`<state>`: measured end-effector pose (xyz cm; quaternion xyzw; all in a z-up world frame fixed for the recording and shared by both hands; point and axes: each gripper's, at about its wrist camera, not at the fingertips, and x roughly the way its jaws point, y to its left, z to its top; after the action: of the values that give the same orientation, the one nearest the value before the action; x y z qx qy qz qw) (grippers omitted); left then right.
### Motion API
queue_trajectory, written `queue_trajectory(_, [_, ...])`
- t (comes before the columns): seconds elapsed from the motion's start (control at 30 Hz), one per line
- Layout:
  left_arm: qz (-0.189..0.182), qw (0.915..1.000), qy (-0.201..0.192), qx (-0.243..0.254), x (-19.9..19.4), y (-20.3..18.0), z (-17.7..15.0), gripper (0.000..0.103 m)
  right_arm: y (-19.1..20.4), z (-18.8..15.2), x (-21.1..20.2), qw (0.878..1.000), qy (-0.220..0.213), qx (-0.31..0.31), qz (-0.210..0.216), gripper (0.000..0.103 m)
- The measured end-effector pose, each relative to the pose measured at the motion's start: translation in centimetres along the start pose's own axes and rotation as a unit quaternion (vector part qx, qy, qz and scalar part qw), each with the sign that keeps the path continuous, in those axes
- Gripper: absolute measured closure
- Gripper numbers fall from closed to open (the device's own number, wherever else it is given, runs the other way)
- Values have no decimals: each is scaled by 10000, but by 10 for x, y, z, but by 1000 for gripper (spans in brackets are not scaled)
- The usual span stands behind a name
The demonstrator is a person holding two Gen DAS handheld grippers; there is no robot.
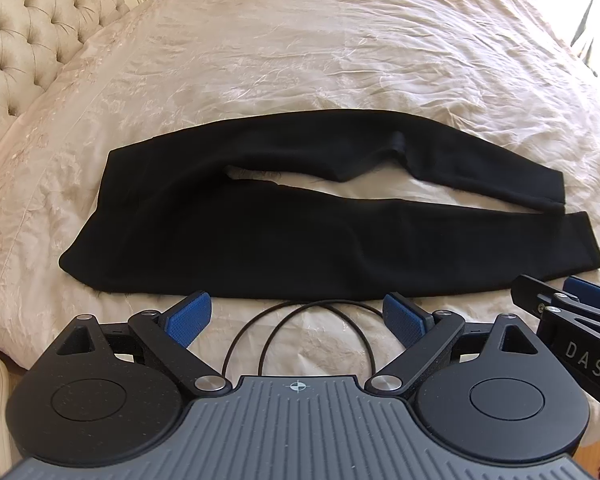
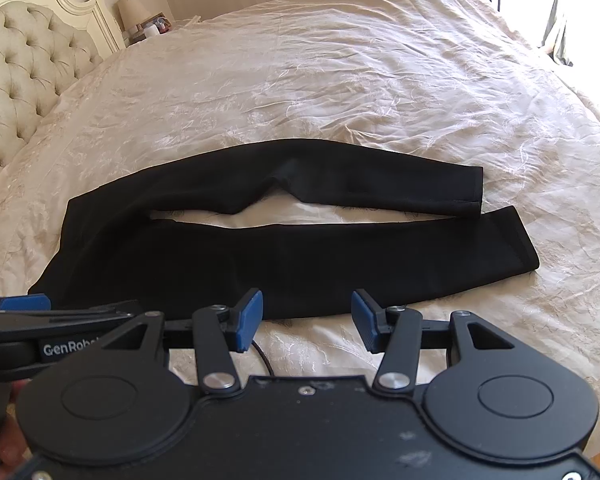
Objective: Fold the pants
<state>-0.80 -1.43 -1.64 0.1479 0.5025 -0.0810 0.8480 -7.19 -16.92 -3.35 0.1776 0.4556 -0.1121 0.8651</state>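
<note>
Black pants lie flat on the cream bedspread, waist to the left, both legs running right with a narrow gap between them. They also show in the right wrist view. My left gripper is open and empty, just short of the near leg's edge. My right gripper is open and empty, also at the near edge, further right along the leg. Each gripper shows at the side of the other's view: the right one, the left one.
A tufted cream headboard stands at the left. A nightstand with a lamp is behind it. A thin black cable loops on the bedspread below my left gripper. The bed's far edge meets a bright window at the right.
</note>
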Motion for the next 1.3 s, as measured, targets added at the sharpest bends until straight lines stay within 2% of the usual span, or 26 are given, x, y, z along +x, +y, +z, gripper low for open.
queue_trajectory(0.1, [65, 10000, 21, -21, 0, 2, 2, 14, -1, 1, 3, 10000, 58, 32, 22, 51])
queue_trajectory(0.3, [158, 9998, 85, -74, 3, 13, 4, 15, 5, 5, 16, 9996, 238, 139, 88, 51])
queue_trajectory(0.6, [1, 9992, 335, -200, 30, 26, 20, 15, 16, 13, 43, 9984, 536, 156, -7, 51])
queue_trajectory(0.8, [-221, 9992, 340, -47, 51, 27, 46, 15, 16, 35, 57, 9978, 525, 293, -269, 51])
queue_trajectory(0.97, [-367, 9992, 125, 30, 68, 31, 60, 15, 19, 50, 71, 9970, 470, 409, -458, 51])
queue_trajectory(1.13, [-459, 9974, 486, 281, 98, 34, 76, 15, 19, 54, 88, 9948, 368, 411, -854, 51])
queue_trajectory(1.3, [-637, 9956, 528, 434, 120, 38, 83, 15, 6, 59, 104, 9886, 308, 367, -1427, 51])
